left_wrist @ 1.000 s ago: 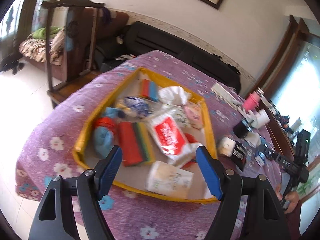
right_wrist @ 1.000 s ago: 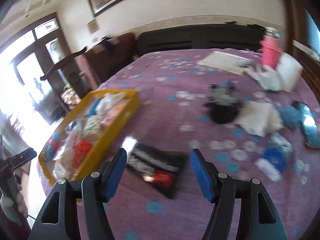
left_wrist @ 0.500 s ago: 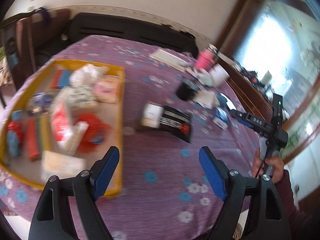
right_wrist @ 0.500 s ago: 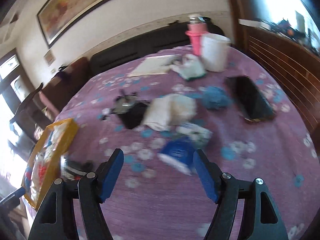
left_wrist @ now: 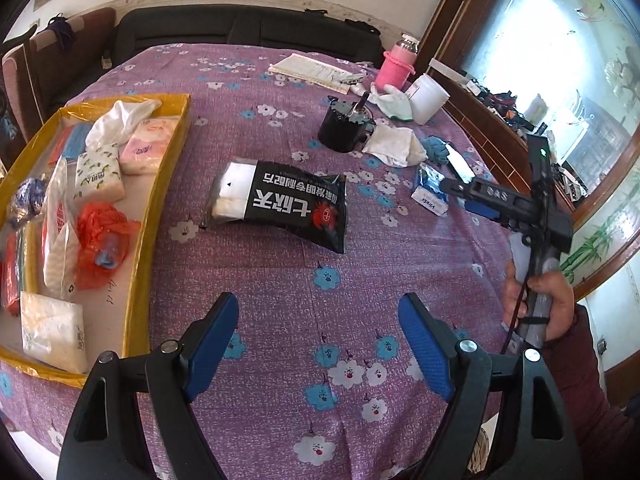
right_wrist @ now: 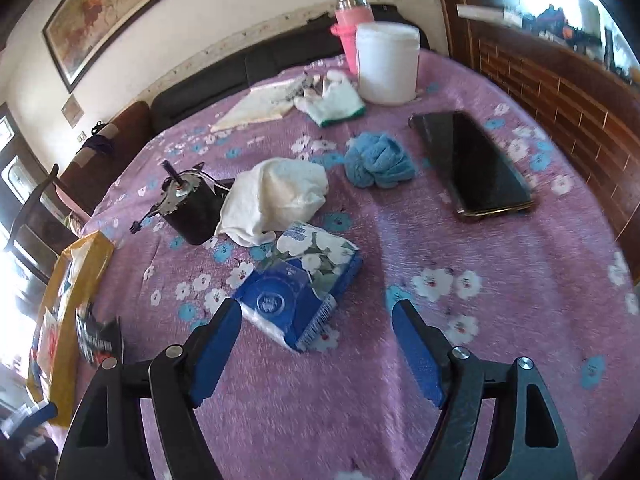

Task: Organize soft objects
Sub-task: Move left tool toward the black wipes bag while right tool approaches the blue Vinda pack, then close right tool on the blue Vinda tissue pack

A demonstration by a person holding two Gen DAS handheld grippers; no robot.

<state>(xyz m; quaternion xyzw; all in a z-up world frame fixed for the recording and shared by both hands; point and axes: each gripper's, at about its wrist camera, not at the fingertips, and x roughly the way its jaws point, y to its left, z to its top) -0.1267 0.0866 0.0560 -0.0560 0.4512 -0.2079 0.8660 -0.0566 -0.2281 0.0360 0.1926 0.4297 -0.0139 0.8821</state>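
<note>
Two wrist fisheyes angled down over the purple tablecloth, sharing black packet and yellow tray.

"Vinda" on blue tissue pack

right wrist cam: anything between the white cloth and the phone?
Yes. In the right wrist view the crumpled blue cloth lies between the white cloth and the phone, on the purple tablecloth.

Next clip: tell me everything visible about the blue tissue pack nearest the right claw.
The blue tissue pack is a soft plastic-wrapped packet, blue with a round emblem and a panel of white flowers, its near edge crinkled and clear. It lies flat and slantwise on the purple flowered tablecloth, unopened as far as shows. The white cloth lies just behind it. Nothing grips it.
</note>
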